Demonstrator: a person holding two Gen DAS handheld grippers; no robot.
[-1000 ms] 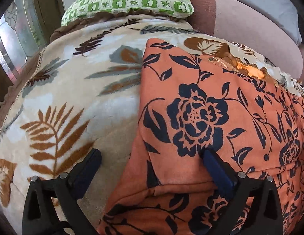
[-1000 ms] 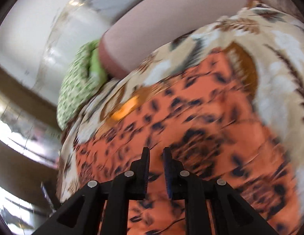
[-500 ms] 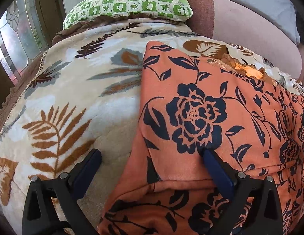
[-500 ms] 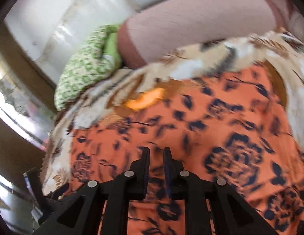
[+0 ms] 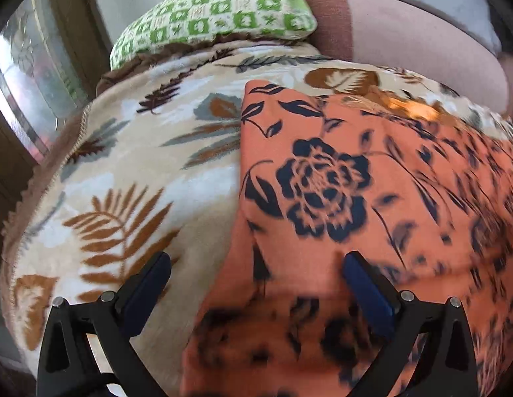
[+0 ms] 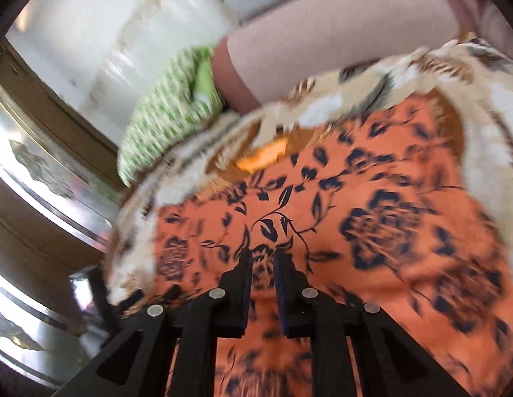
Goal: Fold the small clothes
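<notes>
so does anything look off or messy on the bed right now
Nothing stands out. The orange floral garment lies fairly flat on the leaf-print blanket, its near edge folded over. The green checked pillow sits at the blanket's far end.

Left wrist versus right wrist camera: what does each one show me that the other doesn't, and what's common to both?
Only the left wrist view shows the left gripper open, straddling the folded edge of the orange floral garment.

Only the right wrist view shows the right gripper, fingers nearly closed above the cloth; whether they pinch anything is unclear.

Both show the garment lying on the leaf-print blanket, the green checked cushion and the pink bolster.
</notes>
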